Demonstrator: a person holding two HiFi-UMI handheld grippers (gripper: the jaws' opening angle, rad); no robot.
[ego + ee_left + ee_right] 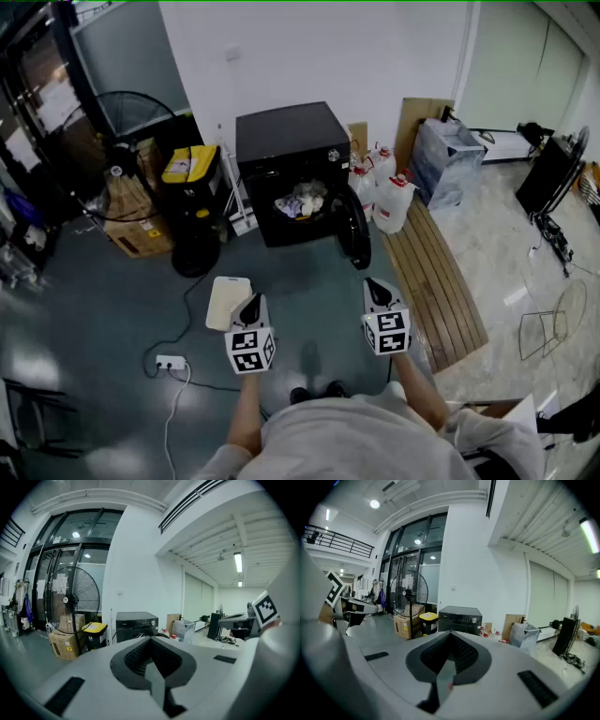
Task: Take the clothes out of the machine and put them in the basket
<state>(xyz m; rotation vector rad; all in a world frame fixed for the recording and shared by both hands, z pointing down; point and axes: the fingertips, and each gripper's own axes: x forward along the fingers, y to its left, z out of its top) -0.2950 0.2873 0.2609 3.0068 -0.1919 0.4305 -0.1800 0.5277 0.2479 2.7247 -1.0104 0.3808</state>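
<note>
In the head view a black washing machine (291,141) stands against the back wall. Its round door (353,228) hangs open to the right, and a heap of pale clothes (302,202) shows in the drum. A cream rectangular basket (230,302) lies on the floor in front, just left of my left gripper (251,302). My right gripper (375,286) is held level with it, well short of the machine. Both point toward the machine (136,623) (460,618), jaws together and nothing between them, as the left gripper (151,639) and right gripper (450,633) views show.
A standing fan (127,112), a yellow-lidded bin (190,167) and a cardboard box (141,230) stand left of the machine. White jugs (392,202) and a slatted wooden board (436,281) lie to its right. A power strip (171,362) with its cable lies on the floor at left.
</note>
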